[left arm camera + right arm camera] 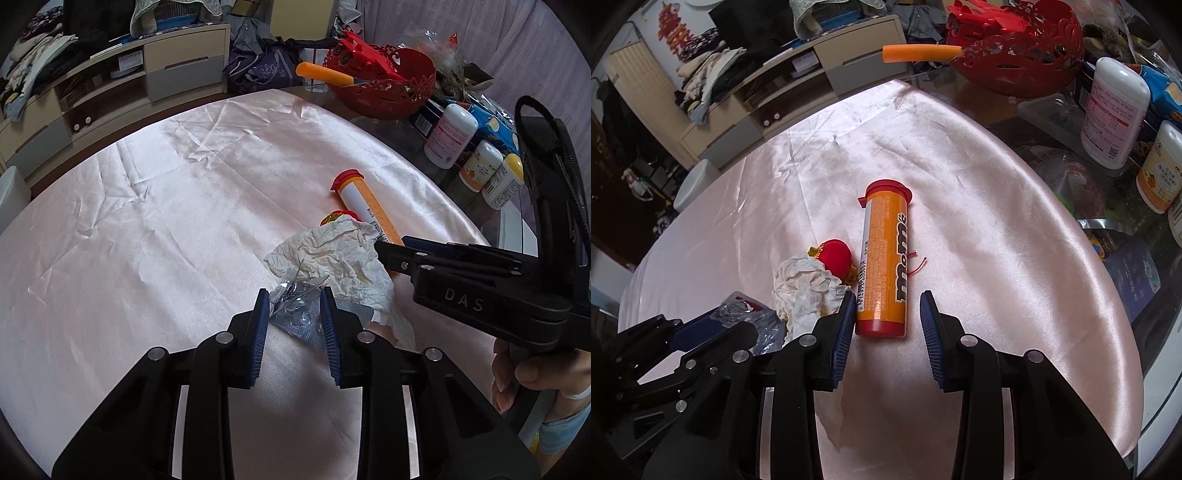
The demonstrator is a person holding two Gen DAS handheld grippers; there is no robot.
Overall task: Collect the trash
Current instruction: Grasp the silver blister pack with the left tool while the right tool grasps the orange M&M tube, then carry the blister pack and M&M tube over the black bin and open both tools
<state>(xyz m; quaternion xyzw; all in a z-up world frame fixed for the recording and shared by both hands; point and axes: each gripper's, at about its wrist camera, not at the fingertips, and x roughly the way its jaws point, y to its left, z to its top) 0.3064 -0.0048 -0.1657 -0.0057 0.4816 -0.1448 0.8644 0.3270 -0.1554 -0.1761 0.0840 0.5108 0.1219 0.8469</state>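
Here, trash clustered on pink cloth (147, 206): candy tube (884, 266), crumpled tissue (340, 258), foil wrapper (295, 310), small red ornament (836, 258). Left gripper (295, 310) jaws apart, straddling wrapper, pads seemingly touching it, not yet clamped. Right gripper (886, 314) wide apart around tube's bottom end, left pad against it. Tube: stiff, light, smooth, likely rolls; pinch across middle of barrel. Wrapper: thin, crinkly, slippery; grab bunched part. Tissue soft, weightless, crushes anywhere.

A table carries a creased pink satin cloth (1015, 258). On the cloth lie 1 orange tube (884, 266) (red cap, on its side), a crumpled tissue (340, 258), a silver blister pack (295, 310) and a small red ornament (836, 258) beside the tube.
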